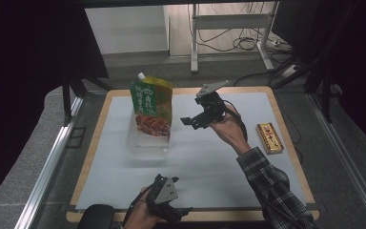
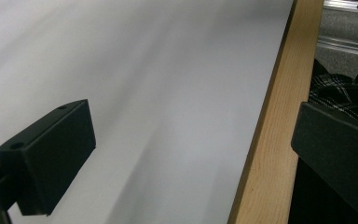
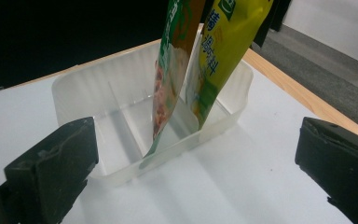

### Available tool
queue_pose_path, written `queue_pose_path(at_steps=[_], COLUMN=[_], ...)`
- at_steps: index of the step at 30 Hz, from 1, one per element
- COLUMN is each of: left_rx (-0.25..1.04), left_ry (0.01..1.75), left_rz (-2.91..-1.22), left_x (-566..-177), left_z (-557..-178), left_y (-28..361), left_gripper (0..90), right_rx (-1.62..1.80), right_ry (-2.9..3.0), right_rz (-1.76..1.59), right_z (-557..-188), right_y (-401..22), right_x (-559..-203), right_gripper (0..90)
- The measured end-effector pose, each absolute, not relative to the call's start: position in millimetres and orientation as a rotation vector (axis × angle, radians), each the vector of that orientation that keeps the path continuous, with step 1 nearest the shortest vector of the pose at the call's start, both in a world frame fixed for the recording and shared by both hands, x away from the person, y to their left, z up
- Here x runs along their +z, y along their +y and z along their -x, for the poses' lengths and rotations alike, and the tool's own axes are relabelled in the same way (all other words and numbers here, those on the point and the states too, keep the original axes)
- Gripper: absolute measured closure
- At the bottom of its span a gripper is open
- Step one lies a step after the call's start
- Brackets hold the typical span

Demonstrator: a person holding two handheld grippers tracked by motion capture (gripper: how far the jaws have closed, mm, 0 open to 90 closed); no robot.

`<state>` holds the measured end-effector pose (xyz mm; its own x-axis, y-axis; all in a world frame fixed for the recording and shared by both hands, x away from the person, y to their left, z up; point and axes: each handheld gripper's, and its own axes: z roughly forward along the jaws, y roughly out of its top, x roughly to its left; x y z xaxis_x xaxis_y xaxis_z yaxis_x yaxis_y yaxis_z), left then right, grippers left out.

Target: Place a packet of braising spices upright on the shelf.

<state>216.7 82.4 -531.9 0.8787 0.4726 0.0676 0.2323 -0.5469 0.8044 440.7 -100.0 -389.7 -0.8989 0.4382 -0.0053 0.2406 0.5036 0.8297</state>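
Observation:
A green and yellow spouted pouch (image 1: 152,102) stands upright in a clear plastic tray (image 1: 145,148) on the white mat. In the right gripper view the pouch (image 3: 214,60) leans inside the divided tray (image 3: 74,88); I cannot tell whether it is one pouch or two. My right gripper (image 1: 194,121) hovers just right of the pouch, jaws wide apart and pointed at it, with nothing between them (image 3: 191,168). My left gripper (image 1: 174,210) rests at the table's near edge, open and empty (image 2: 193,158).
A gold and red box (image 1: 269,138) lies near the table's right edge. The wooden table rim (image 2: 270,140) runs beside the left gripper, with a plaid sleeve (image 1: 276,191) to its right. Metal rails flank the table.

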Motion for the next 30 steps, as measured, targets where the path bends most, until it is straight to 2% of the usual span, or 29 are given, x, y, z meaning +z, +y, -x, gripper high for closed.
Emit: queue_pose_path(at_steps=[30], left_rx=[0.355], left_ry=[0.504], left_rz=[-2.168], left_x=[-532.9], left_z=[-216.7], left_y=[80.9], left_gripper=[0.0], right_rx=[1.368], right_ry=[2.526], right_rz=[-0.705], right_z=[-417.8], right_y=[-151.4], right_x=[-412.3], right_gripper=[0.3])
